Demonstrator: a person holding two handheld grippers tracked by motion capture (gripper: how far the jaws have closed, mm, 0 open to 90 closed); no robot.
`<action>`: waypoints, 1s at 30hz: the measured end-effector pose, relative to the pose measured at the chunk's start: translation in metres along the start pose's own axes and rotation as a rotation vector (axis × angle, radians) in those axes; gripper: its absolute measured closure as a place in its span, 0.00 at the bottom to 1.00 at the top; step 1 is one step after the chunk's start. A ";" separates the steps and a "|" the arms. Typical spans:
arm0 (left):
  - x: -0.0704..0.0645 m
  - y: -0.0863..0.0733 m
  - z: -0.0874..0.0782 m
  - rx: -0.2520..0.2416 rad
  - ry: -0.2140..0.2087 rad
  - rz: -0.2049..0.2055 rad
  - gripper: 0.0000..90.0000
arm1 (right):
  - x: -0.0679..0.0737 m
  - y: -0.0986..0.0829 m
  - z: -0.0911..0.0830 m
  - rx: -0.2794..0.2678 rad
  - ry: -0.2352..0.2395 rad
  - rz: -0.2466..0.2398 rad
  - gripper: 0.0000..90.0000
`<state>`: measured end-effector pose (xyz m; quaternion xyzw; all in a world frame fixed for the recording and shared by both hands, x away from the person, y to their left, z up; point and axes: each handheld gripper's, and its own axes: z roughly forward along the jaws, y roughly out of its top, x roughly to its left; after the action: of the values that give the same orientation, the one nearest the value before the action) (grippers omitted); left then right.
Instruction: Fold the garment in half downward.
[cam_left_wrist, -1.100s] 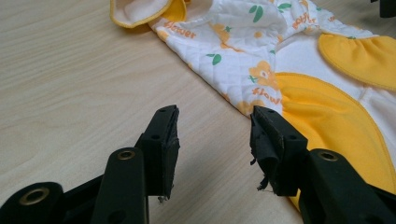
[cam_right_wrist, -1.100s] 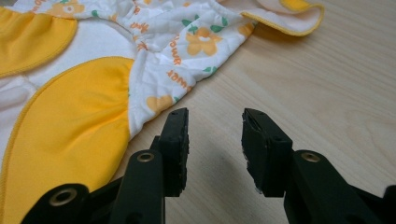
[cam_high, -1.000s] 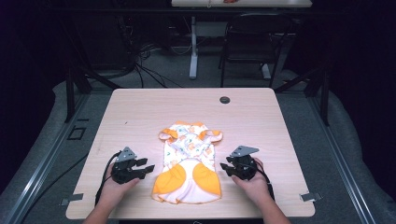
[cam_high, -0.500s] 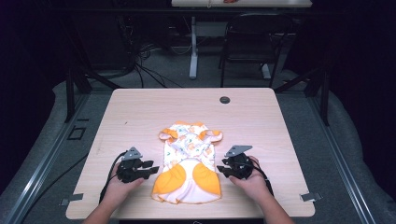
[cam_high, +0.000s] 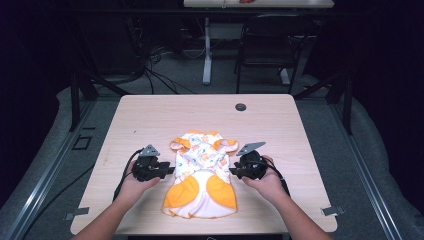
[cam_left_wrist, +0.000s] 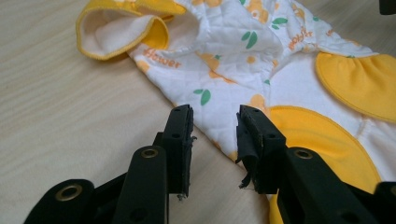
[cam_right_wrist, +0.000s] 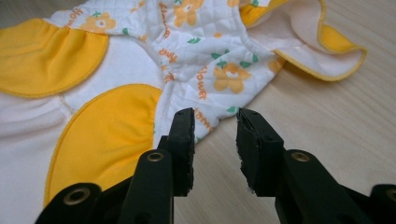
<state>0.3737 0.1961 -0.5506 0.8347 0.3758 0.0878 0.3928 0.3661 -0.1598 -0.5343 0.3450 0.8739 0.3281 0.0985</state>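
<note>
left gripper (cam_high: 167, 170) nearer the garment's (cam_high: 202, 172) edge, right gripper (cam_high: 233, 171) likewise

A garment (cam_high: 201, 172) lies flat on the table (cam_high: 150, 115), between the left claw (cam_high: 167, 170) and the right claw (cam_high: 234, 170). Each claw sits just beside one side edge of it, at mid-length. A round grommet (cam_high: 241, 107) lies well beyond the right claw, near the table's far edge.

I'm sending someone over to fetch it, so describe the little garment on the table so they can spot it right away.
On the light wooden table, look near the front edge, between the person's two hands. The garment lies flat there: a small quilted white piece printed with orange flowers and green leaves. Its two big yellow-orange panels and yellow-trimmed ruffled sleeves set it apart from the small dark round disc near the far edge.
</note>
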 end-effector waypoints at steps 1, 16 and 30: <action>0.001 0.005 0.000 -0.003 -0.002 0.006 0.72 | 0.000 0.002 0.001 0.002 0.003 -0.002 0.73; 0.004 0.056 0.011 0.027 -0.011 0.061 0.72 | -0.013 0.053 0.002 0.046 0.037 -0.021 0.73; 0.021 0.091 0.032 0.034 0.013 0.070 0.74 | -0.034 0.089 0.025 0.082 0.022 -0.048 0.78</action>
<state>0.4530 0.1550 -0.5097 0.8532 0.3505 0.1006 0.3728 0.4492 -0.1216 -0.4981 0.3239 0.8957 0.2932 0.0826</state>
